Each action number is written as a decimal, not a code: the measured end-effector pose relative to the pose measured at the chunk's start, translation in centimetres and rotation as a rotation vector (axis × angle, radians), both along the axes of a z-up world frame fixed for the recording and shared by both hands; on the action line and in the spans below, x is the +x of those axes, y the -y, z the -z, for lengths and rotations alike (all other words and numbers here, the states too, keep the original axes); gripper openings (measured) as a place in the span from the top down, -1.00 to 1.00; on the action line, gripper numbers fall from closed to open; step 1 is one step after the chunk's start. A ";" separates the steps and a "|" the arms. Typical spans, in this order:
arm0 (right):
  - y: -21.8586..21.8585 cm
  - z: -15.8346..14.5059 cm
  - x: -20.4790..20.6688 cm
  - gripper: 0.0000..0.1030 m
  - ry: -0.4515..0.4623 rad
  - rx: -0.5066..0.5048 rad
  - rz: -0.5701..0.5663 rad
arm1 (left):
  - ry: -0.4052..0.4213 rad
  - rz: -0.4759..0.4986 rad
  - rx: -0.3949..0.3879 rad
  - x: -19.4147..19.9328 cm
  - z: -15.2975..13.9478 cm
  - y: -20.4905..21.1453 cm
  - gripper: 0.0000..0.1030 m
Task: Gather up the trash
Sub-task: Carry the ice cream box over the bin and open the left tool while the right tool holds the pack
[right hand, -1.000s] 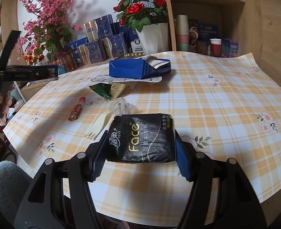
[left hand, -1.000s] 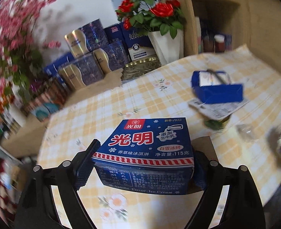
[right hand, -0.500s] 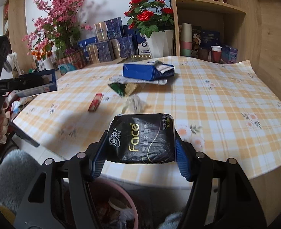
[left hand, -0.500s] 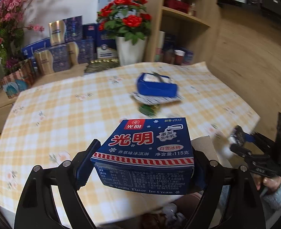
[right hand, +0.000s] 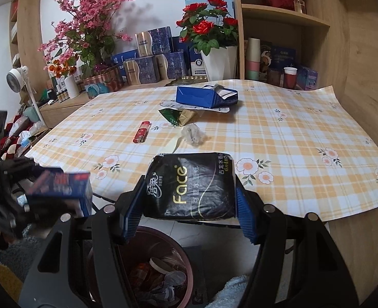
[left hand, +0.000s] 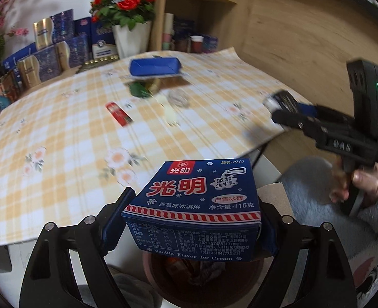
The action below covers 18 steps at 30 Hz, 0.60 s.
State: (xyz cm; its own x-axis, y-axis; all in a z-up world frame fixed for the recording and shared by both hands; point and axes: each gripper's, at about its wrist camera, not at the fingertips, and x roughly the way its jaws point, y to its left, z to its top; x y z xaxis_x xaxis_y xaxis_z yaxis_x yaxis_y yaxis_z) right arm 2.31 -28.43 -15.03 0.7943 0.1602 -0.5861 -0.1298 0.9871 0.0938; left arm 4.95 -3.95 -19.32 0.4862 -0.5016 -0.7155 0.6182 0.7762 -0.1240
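Left gripper (left hand: 192,214) clamps a dark blue ice cream box (left hand: 196,205) with red lettering above the bin (left hand: 201,277), right gripper (right hand: 187,202) clutching a black tissue pack (right hand: 190,186).

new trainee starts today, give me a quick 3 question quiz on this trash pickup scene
1. True or false: the left gripper holds a black tissue pack.
2. Which thing lies on the checked yellow tablecloth? A) red lighter B) green apple C) metal spoon
3. Fill in: below both grippers stands a round reddish-brown ___ with rubbish in it.

Key: 1 false: it grips the blue cardboard ice cream box; the right gripper grips the black plastic tissue pack. 2 A. 3 bin.
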 end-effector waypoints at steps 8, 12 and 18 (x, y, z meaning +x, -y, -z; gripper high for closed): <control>0.2 1.3 -0.3 -0.24 -0.026 0.015 0.020 | -0.034 0.053 0.027 -1.9 2.8 1.4 -0.61; 0.4 1.6 -0.4 -0.24 -0.031 0.023 0.033 | -0.055 0.068 0.063 -2.5 4.7 1.6 -0.61; 0.9 1.9 -0.4 -0.24 -0.038 0.043 0.051 | -0.061 0.063 0.099 -2.6 5.9 2.4 -0.61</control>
State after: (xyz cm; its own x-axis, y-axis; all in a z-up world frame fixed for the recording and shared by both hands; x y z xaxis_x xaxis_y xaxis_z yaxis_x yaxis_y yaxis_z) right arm 1.94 -29.37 -16.90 0.7791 0.1461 -0.6096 -0.0752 0.9872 0.1404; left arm 2.30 -6.33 -25.19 0.4099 -0.4555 -0.7903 0.6597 0.7464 -0.0880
